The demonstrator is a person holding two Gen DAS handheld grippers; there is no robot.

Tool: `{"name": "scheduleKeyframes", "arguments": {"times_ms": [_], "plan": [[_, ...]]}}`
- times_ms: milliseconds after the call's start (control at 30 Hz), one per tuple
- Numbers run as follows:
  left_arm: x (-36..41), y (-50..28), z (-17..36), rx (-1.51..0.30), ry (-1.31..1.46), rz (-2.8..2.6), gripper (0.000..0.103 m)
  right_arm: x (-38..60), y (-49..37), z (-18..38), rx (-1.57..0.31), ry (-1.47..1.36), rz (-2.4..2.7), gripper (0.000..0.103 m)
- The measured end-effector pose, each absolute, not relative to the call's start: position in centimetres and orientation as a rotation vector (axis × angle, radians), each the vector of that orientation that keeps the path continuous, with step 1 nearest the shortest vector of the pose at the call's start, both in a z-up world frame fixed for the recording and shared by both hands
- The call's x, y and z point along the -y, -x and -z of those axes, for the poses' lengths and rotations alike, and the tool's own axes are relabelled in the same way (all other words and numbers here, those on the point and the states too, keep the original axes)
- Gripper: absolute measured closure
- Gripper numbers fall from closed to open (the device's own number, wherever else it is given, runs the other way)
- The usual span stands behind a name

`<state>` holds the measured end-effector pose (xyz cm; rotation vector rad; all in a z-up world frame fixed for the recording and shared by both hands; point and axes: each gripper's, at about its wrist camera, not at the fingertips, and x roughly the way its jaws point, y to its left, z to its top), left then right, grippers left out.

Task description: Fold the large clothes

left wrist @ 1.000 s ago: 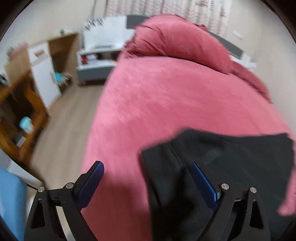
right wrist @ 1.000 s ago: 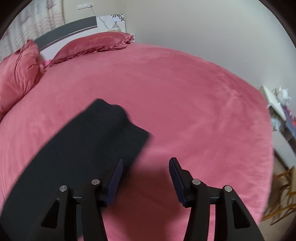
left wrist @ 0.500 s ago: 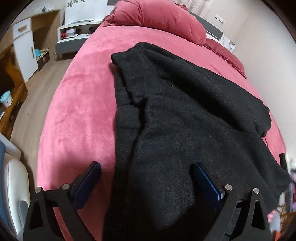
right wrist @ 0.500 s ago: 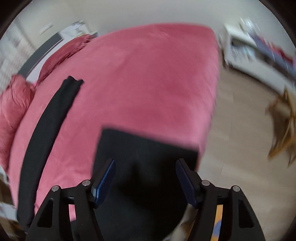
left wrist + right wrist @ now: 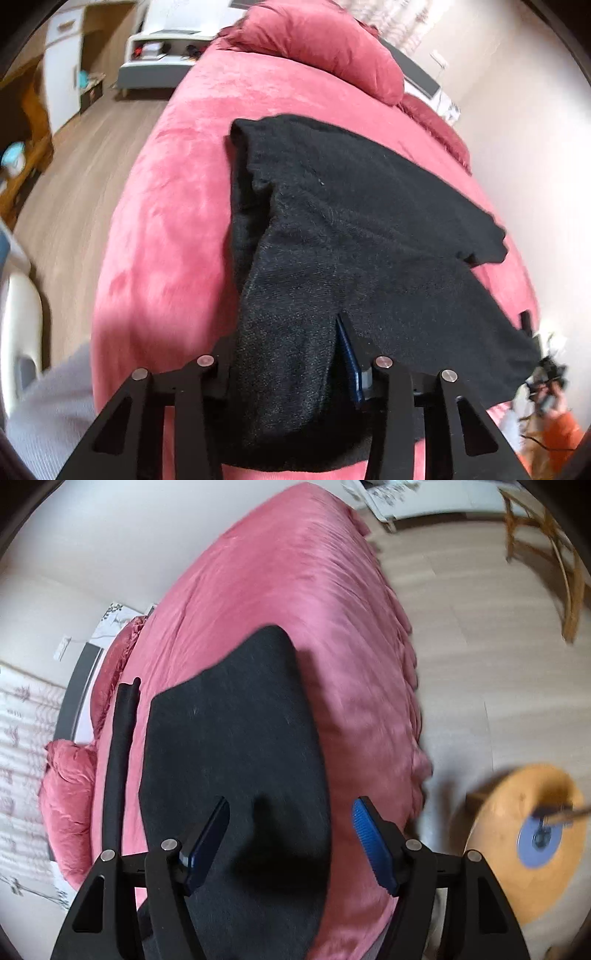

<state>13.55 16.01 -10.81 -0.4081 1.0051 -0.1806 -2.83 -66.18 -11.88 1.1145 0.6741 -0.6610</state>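
Garment status: the black knit sweater [image 5: 369, 229] lies spread on the pink bedspread [image 5: 166, 229], ahead of both tools, with no tidy fold visible. One sleeve [image 5: 118, 760] extends straight along the bed, to the left of the right gripper [image 5: 291, 834]. The left gripper [image 5: 284, 354] has a thick bunch of the sweater's near edge between its fingers; the fingers appear closed on it, though the left finger is hidden by fabric. The right gripper's jaws stand apart, with the hem corner lying between them, not pinched. Judgement: folding is at an early stage; the sleeves and body remain to be folded
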Motion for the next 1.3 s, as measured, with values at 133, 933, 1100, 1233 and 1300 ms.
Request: {"name": "scheduleKeyframes", "arguments": {"times_ms": [133, 933, 1100, 1233, 1300], "plan": [[-16.1, -12.1, 12.2, -1.023, 0.482, 0.143, 0.045, 68.0, 1.6, 13.4, -0.664, -1.181, 0.619, 0.034], [-14.6, -13.6, 9.1, -1.006, 0.624, 0.100, 0.071, 62.2, -17.1, -14.6, -0.421, -1.064, 0.115, 0.097], [-15.8, -12.6, 8.6, -0.990, 0.670, 0.094, 0.071, 62.2, -15.7, -18.9, -0.283, -0.987, 0.061, 0.097], [-15.6, -11.5, 10.8, -1.013, 0.672, 0.089, 0.070, 66.6, -12.9, -12.3, -0.340, -1.037, 0.197, 0.097], [-14.9, -10.8, 11.0, -1.008, 0.602, 0.090, 0.069, 68.8, -12.1, -6.3, -0.414, -1.082, 0.277, 0.097]]}}
